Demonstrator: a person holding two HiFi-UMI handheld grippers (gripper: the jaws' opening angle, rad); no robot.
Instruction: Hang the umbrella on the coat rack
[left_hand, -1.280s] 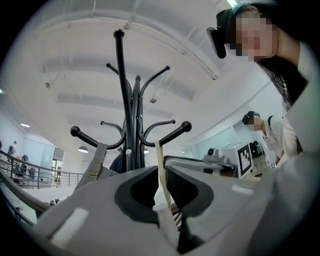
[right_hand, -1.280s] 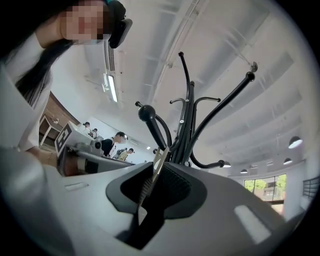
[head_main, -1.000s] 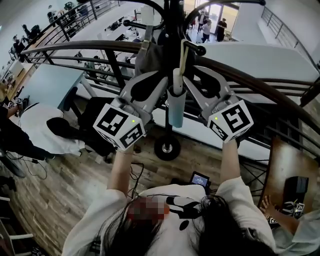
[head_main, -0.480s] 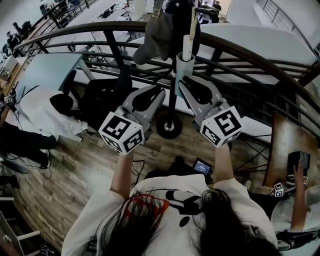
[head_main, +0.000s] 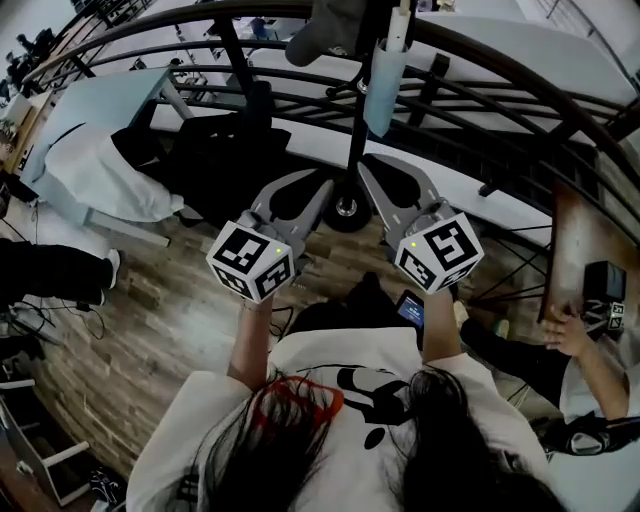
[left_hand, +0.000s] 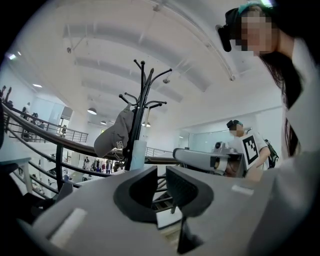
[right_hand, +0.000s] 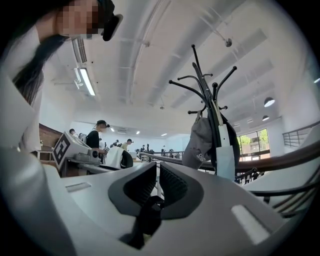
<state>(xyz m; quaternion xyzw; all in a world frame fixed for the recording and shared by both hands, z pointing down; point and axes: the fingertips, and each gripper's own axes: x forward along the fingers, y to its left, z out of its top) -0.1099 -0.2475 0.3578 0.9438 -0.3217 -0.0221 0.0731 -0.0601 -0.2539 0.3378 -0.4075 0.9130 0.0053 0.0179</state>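
Observation:
The light blue folded umbrella (head_main: 385, 85) hangs upright from a hook of the black coat rack (head_main: 357, 110), next to a grey cap (head_main: 325, 30). Both grippers are below it and apart from it. My left gripper (head_main: 325, 187) sits left of the rack's pole, and my right gripper (head_main: 365, 168) sits right of it. In the left gripper view the left gripper (left_hand: 160, 175) holds nothing, with only a thin slit between its jaws; the umbrella (left_hand: 138, 155) hangs beyond. In the right gripper view the right gripper (right_hand: 158, 172) is shut and empty, with the umbrella (right_hand: 225, 155) off to the right.
A curved dark railing (head_main: 520, 90) runs behind the rack, with a lower floor beyond it. The rack's round base (head_main: 347, 212) stands on the wooden floor just ahead. A brown table (head_main: 575, 250) and a person's hand (head_main: 570, 335) are at the right. A small screen (head_main: 410, 308) lies near my feet.
Both grippers have drawn back and down from the umbrella, which stays hanging on the rack. The head view has tilted lower, so the rack's top is now out of frame.

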